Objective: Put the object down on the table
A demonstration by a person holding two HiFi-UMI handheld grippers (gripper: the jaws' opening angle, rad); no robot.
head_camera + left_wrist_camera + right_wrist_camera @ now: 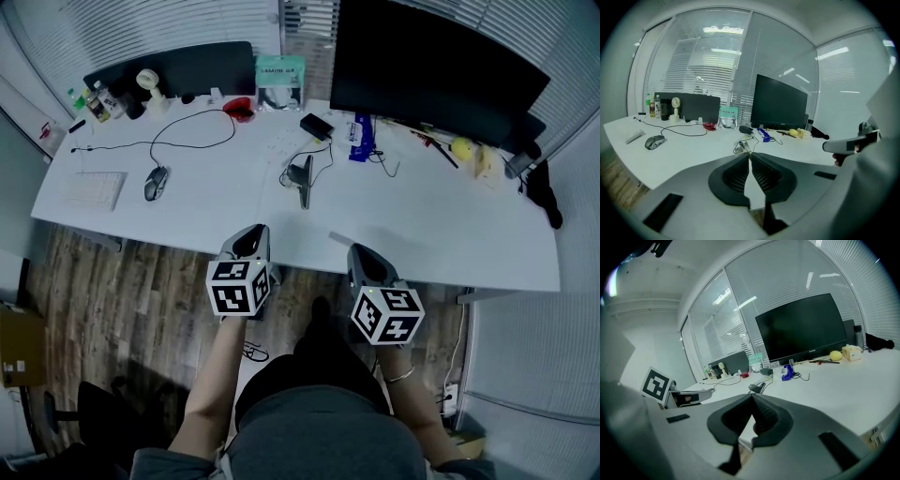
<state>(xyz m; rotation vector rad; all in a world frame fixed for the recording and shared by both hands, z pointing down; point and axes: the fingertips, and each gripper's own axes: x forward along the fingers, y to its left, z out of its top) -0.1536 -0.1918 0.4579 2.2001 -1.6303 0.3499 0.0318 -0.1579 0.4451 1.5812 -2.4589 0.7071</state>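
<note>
- Task's thing: neither pair of tongs carries anything, so you appear to have set it down already. The likeliest candidate is the dark cabled gadget [302, 178] lying on the white worktop [422, 225], in front of the monitor [436, 66] and off its left end. Which item is meant cannot be confirmed.
- Left tongs [251, 232]: tips pressed together with nothing between them. You hold them at the worktop's near edge, well apart from the monitor, which reads as a withdrawn, idle pose.
- Right tongs [364, 255]: likewise closed tip to tip and empty, beside the left pair and equally far from the monitor.
- Surroundings: a mouse [156, 183] lies far left of the monitor, and a yellow round item [461, 148] sits below its right end. Both are well apart from your tongs.
</note>
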